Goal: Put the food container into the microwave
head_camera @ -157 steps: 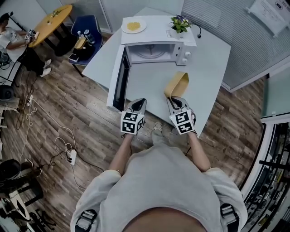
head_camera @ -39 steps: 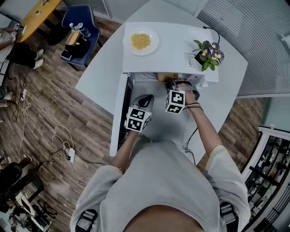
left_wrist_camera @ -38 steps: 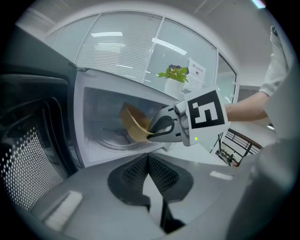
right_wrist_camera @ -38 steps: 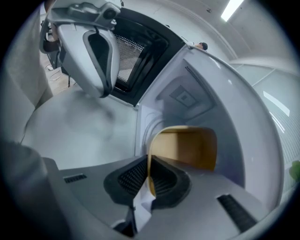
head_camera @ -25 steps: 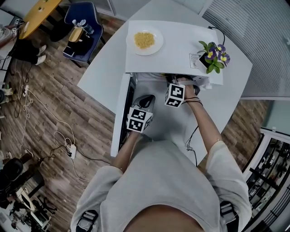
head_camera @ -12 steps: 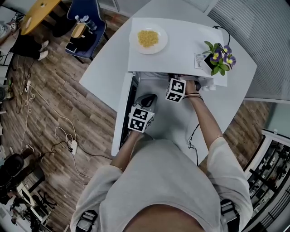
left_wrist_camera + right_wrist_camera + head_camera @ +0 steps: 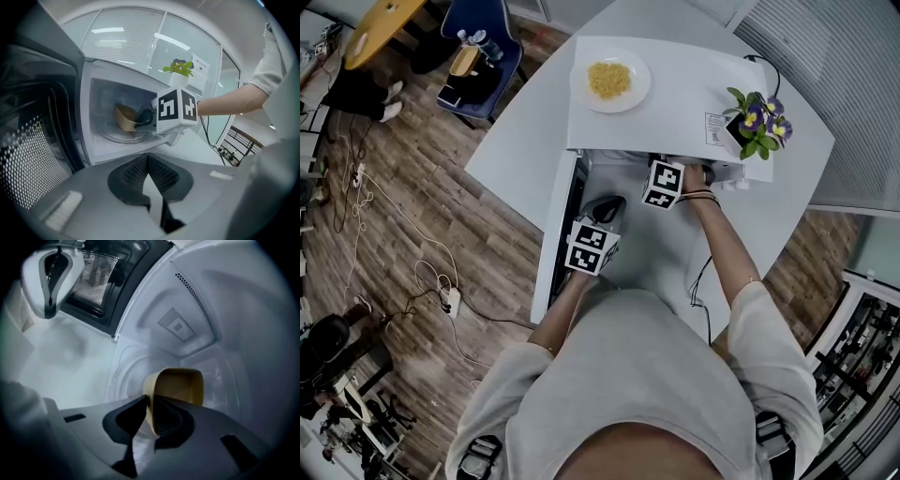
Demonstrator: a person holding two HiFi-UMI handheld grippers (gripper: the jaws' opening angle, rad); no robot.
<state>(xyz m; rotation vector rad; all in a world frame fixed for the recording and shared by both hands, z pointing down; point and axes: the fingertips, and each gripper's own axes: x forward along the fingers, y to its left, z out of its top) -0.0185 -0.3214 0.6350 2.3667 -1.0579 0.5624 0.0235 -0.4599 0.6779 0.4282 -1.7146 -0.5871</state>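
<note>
The right gripper [image 7: 149,405] is clenched on the near rim of the food container [image 7: 180,385], which juts ahead of its jaws, mouth tipped back toward them, inside the microwave [image 7: 197,319], low over the turntable [image 7: 123,371]. It looks tan, matte, rounded-square, empty. The left gripper [image 7: 149,161], jaws pressed together on nothing, hangs outside by the open door [image 7: 42,154].

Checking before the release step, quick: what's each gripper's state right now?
Left gripper: closed, empty.
Right gripper: closed on the food container rim, inside the microwave.
</note>
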